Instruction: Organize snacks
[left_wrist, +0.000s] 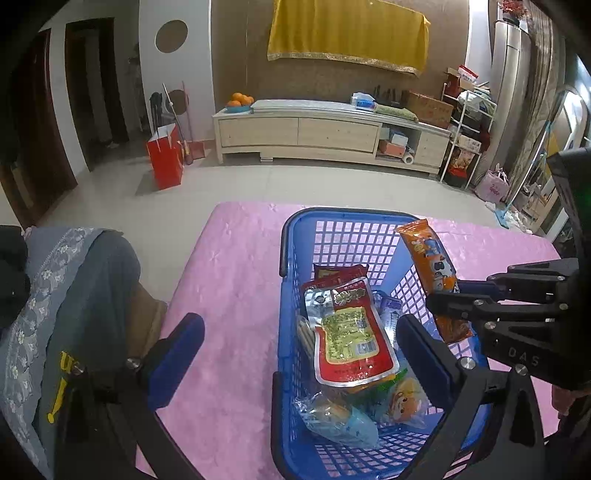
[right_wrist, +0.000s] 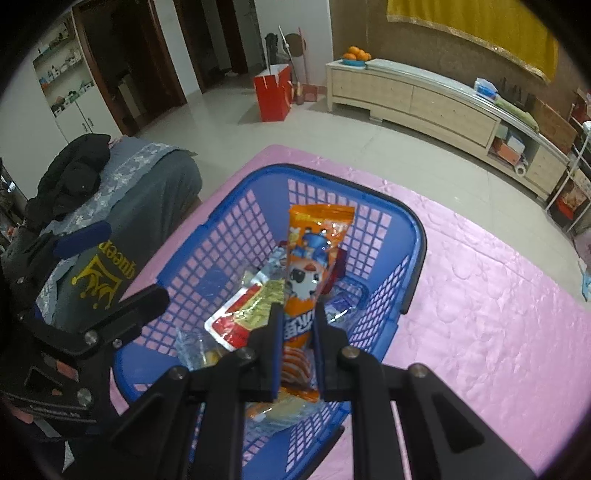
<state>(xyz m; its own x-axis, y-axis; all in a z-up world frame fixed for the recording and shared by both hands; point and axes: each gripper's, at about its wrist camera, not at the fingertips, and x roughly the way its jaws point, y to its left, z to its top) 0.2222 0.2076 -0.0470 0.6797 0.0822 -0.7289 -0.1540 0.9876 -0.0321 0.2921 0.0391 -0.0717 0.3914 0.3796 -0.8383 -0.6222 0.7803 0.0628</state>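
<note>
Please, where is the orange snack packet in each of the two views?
Left wrist view: orange snack packet at right of centre, standing above the basket, clamped by the right gripper.
Right wrist view: at centre, between that gripper's fingers.
Shared landmark: blue basket.
</note>
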